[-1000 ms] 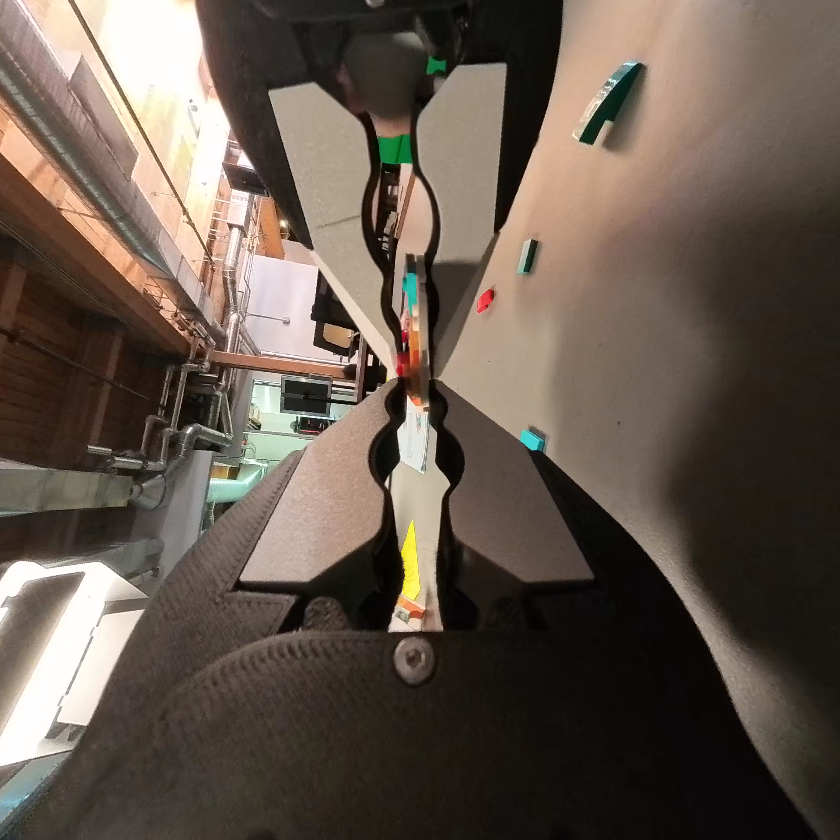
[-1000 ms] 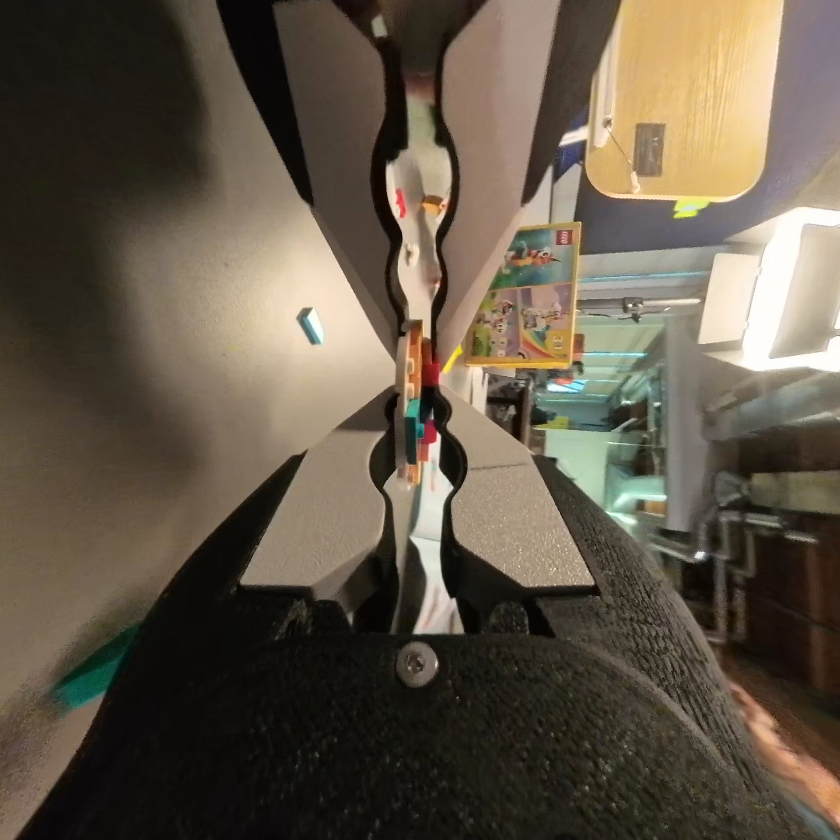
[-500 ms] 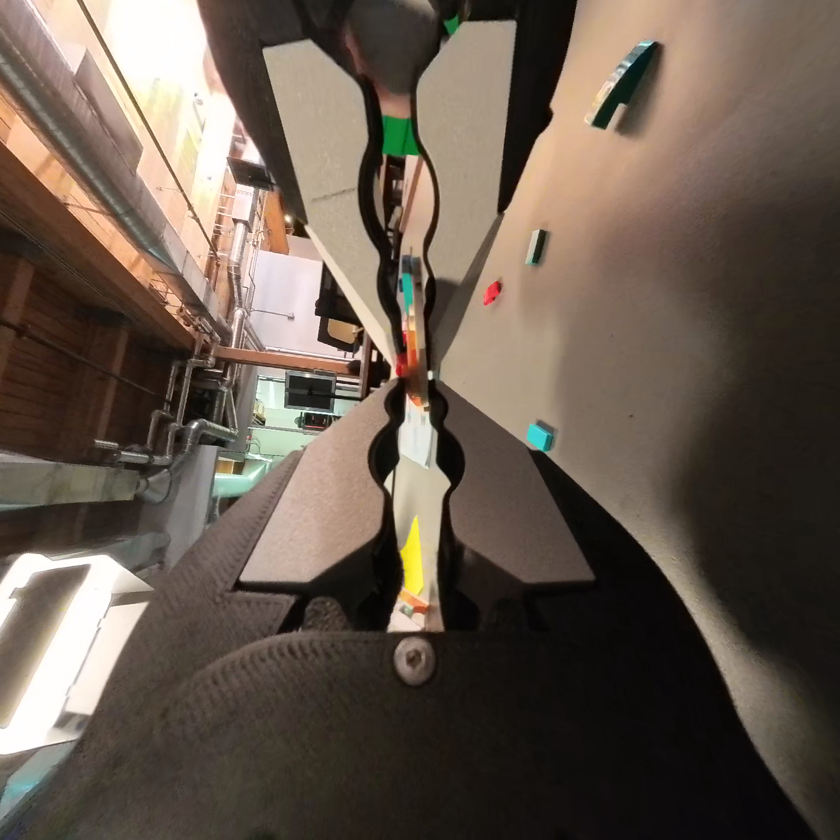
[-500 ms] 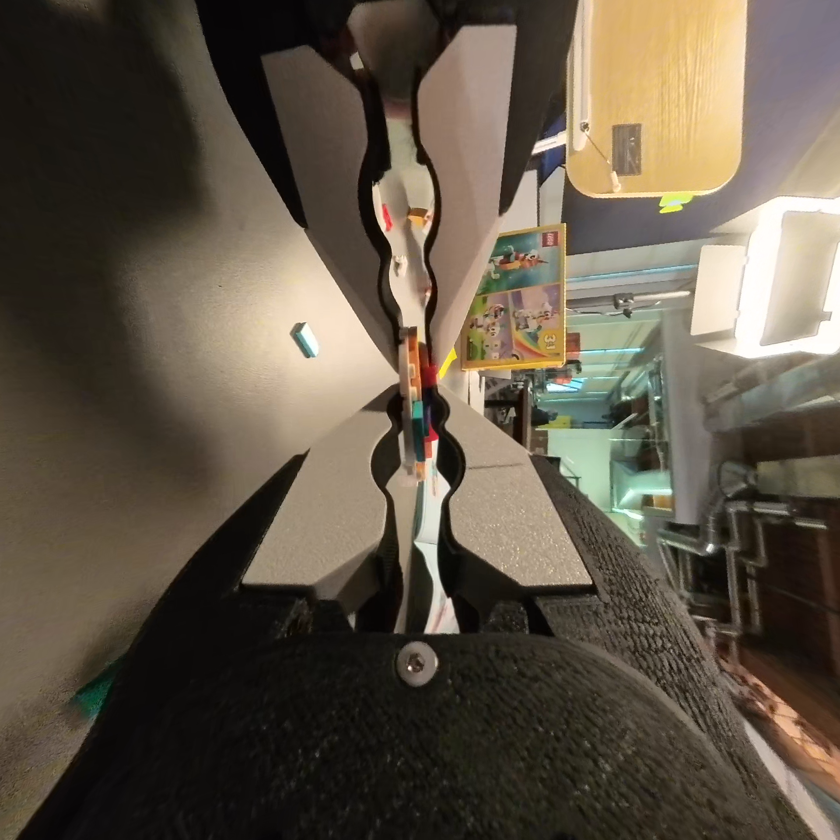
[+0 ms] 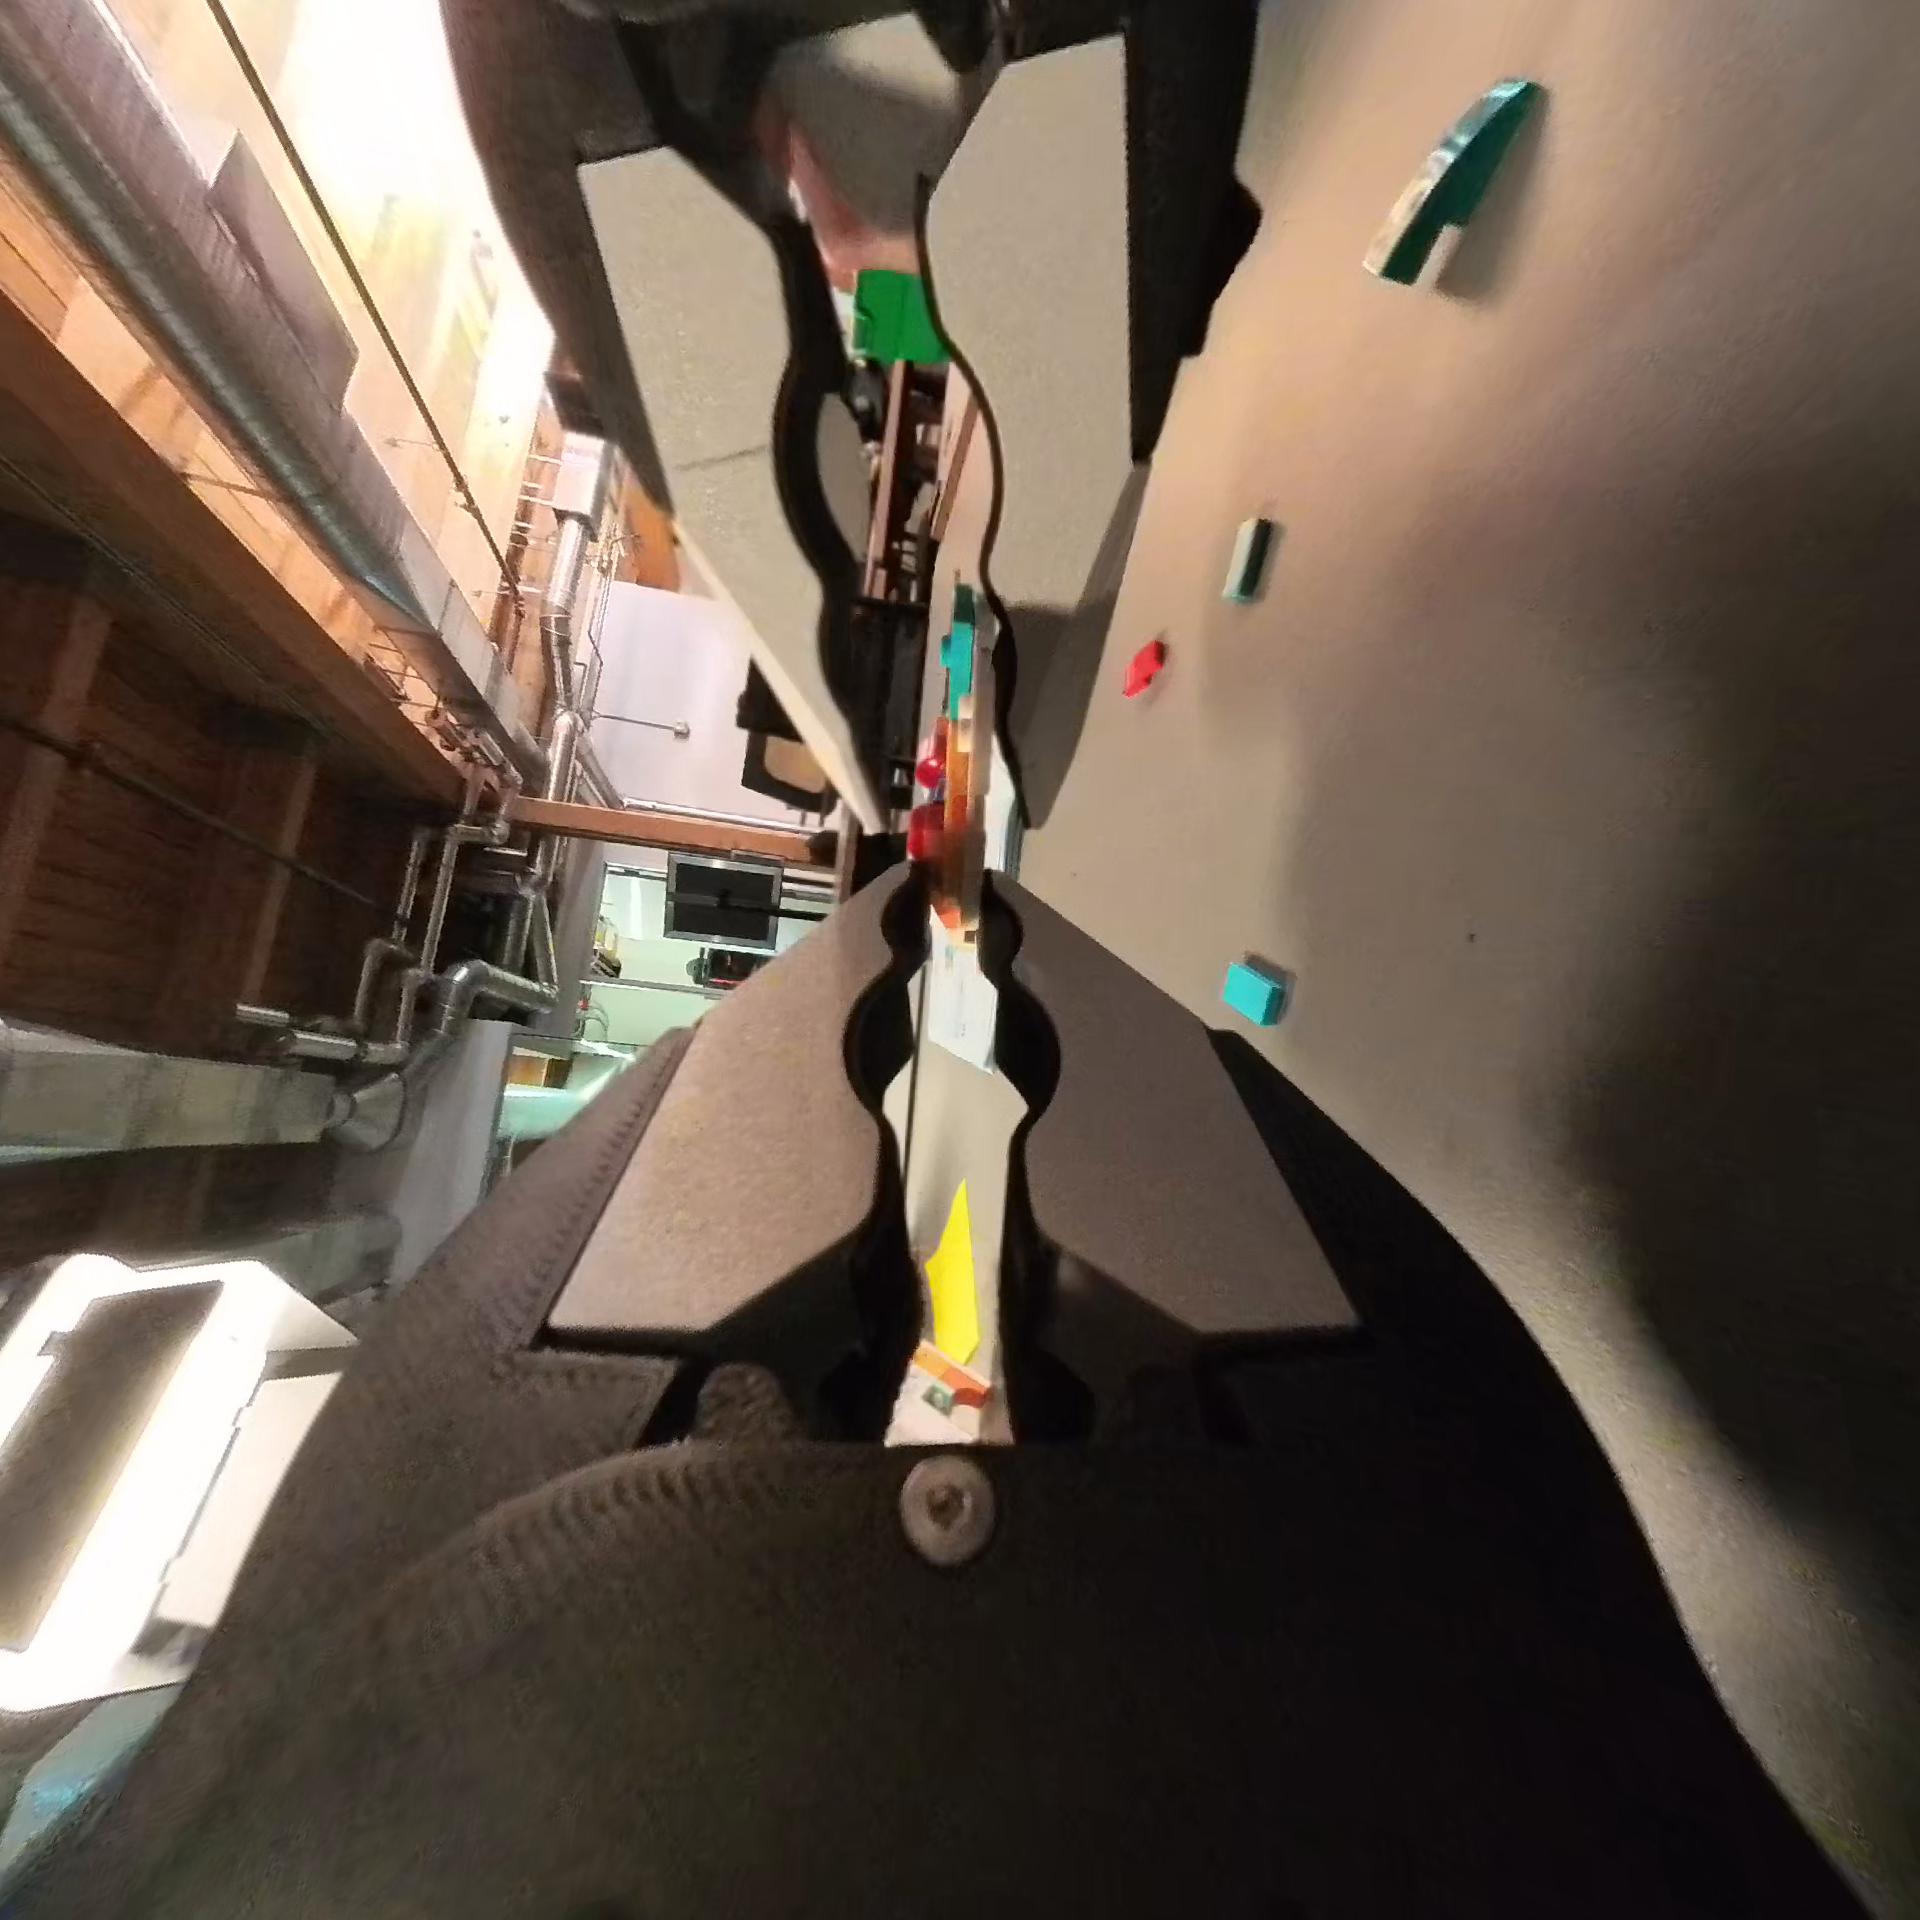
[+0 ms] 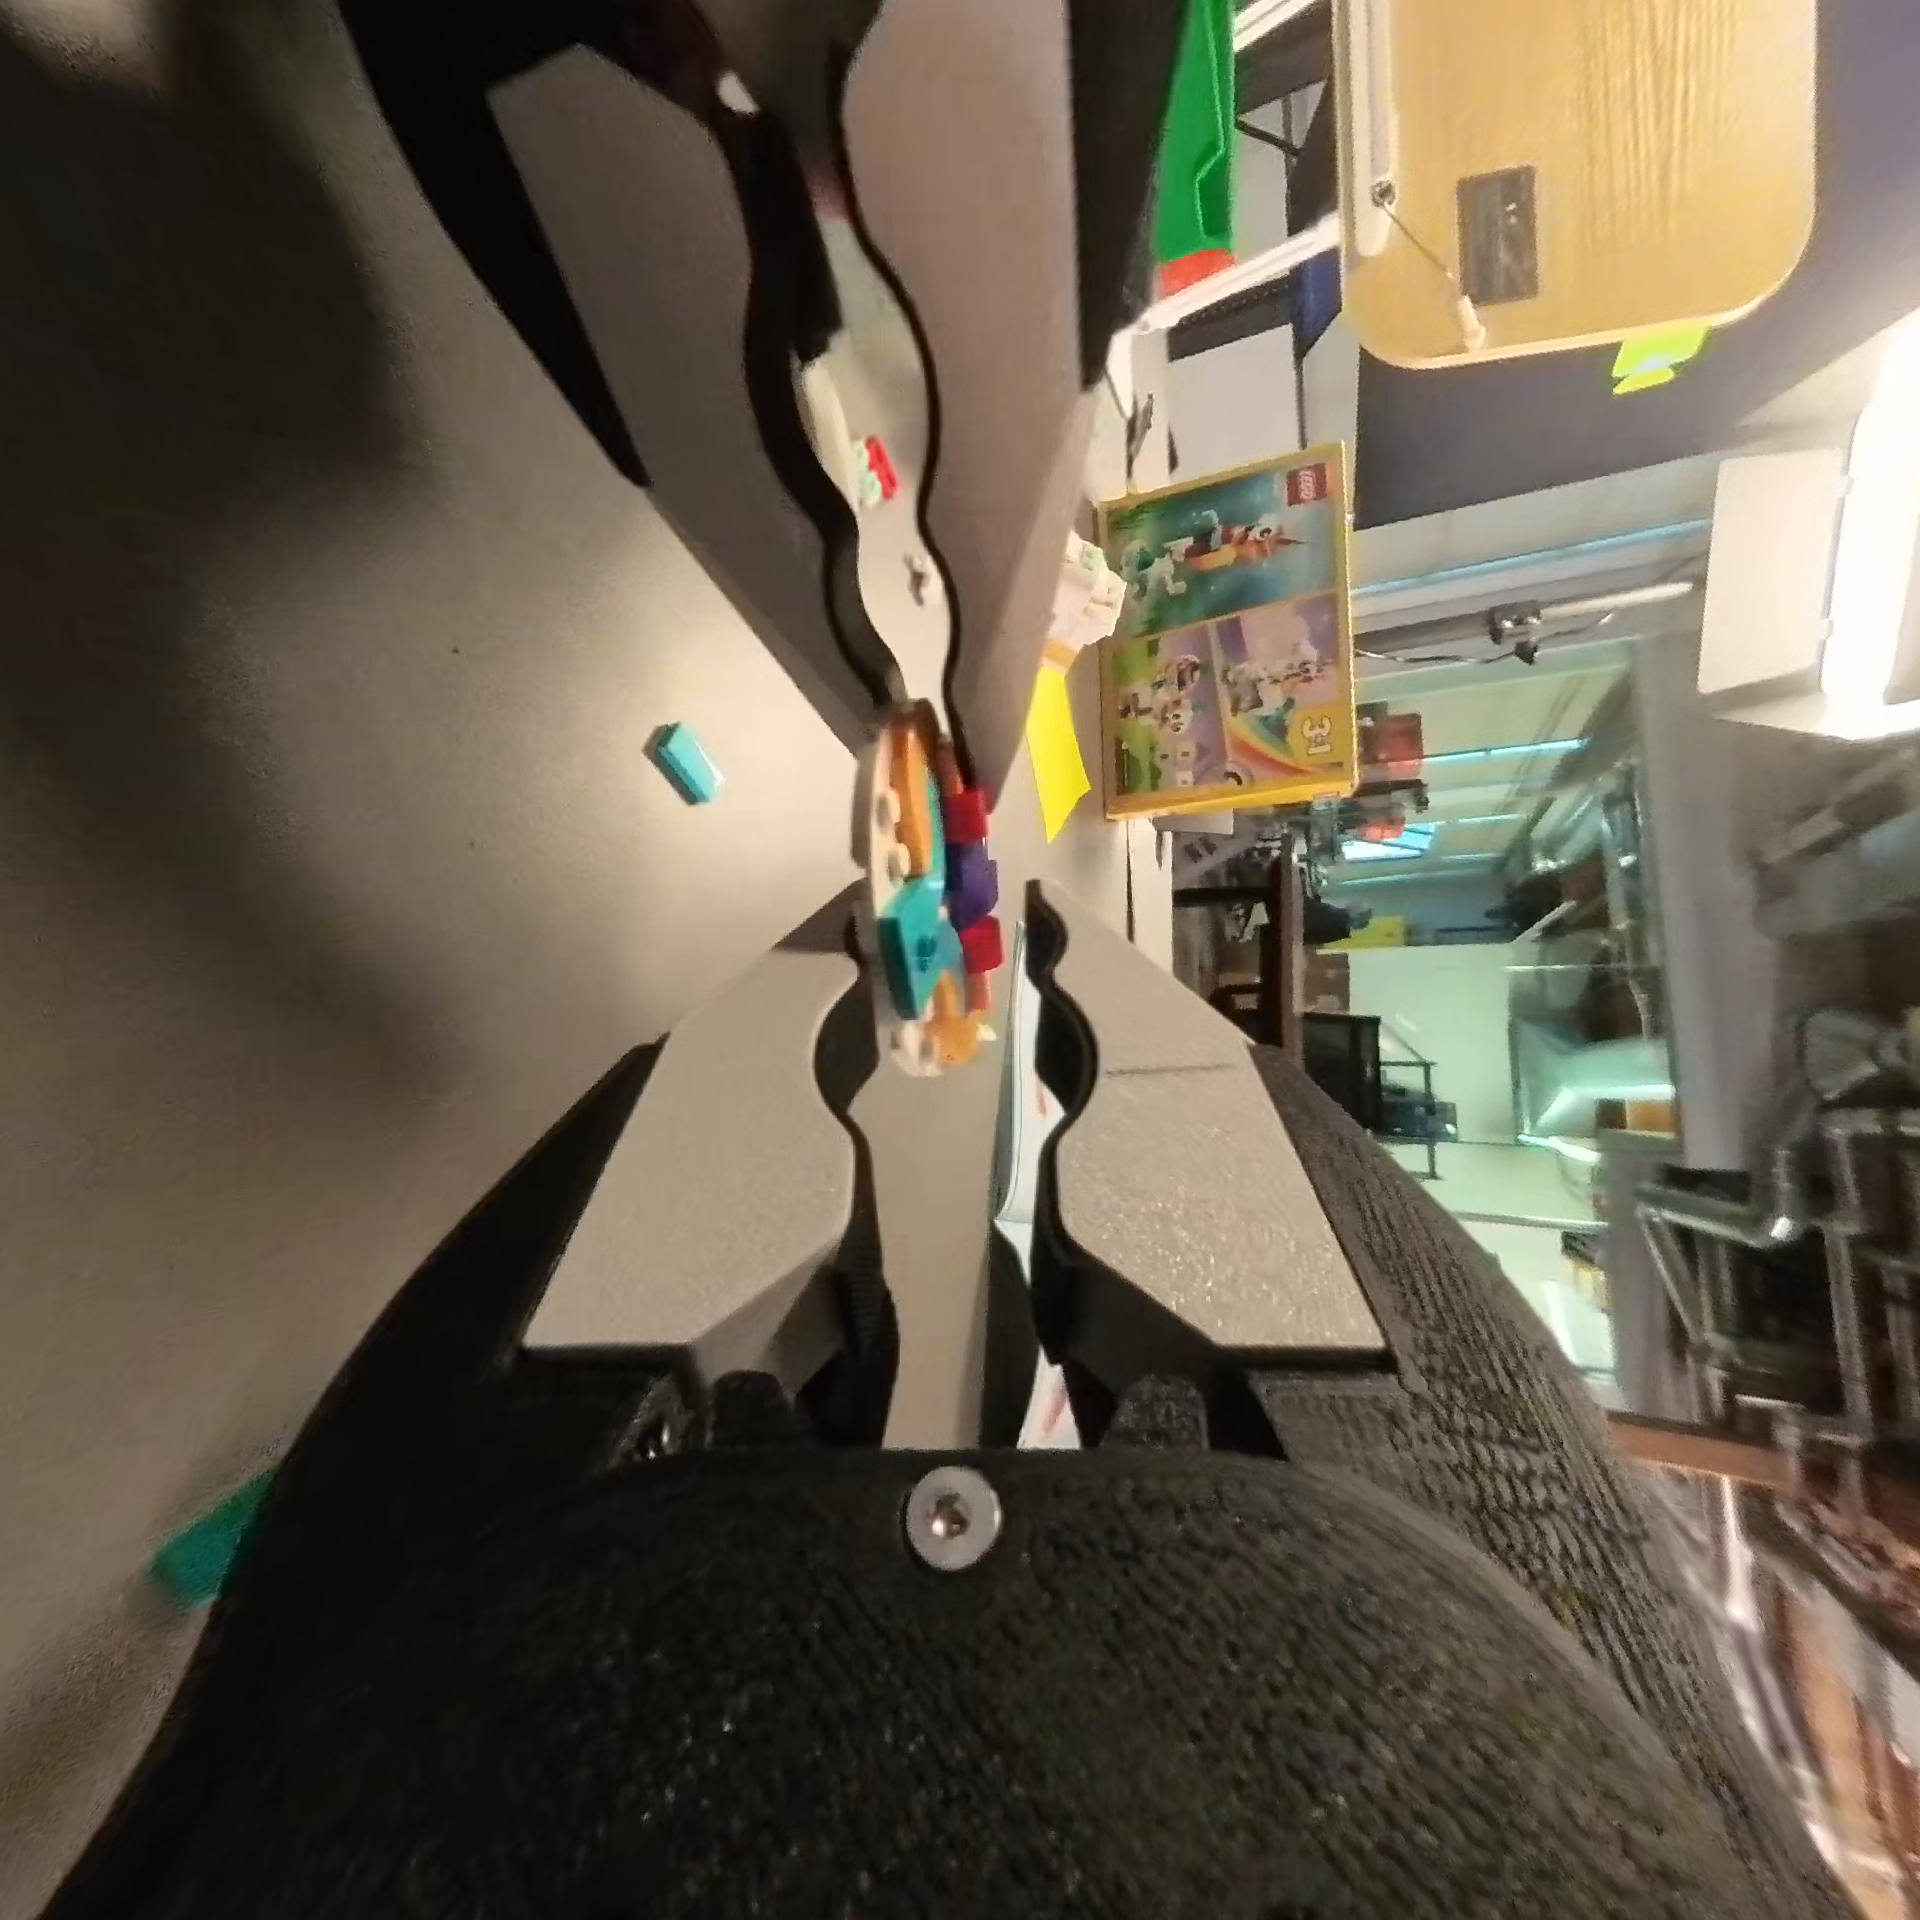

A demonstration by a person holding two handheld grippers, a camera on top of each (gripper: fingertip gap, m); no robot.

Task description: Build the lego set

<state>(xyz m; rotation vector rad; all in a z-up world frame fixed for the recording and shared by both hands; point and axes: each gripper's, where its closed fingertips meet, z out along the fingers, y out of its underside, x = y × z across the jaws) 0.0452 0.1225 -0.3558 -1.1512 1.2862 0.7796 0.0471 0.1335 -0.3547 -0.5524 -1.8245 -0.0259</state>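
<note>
A: Left wrist view first — what's in hand?

B: The left hand-held gripper (image 5: 951, 899) is pinched shut on the lower end of the lego assembly (image 5: 961, 790), a thin plate stack in orange, red and teal at frame centre. The camera is rolled sideways, so the bench (image 5: 1558, 1039) fills the right of the frame. Loose on it: a dark green curved piece (image 5: 1449, 192) upper right, a red piece (image 5: 1143, 666), a teal tile (image 5: 1257, 990).

A: And the right wrist view?

B: The right hand-held gripper (image 6: 940, 914) stands parted around the assembly's near end; one finger looks to touch it, the other is clear, so I'd say it isn't gripping. The set's box (image 6: 1226, 634) leans at the upper right.

A: So which step?

B: Mid-build, I'd judge — the assembly sits between both grippers. Next calls for the right one to fetch a loose piece while the left holds steady.
</note>
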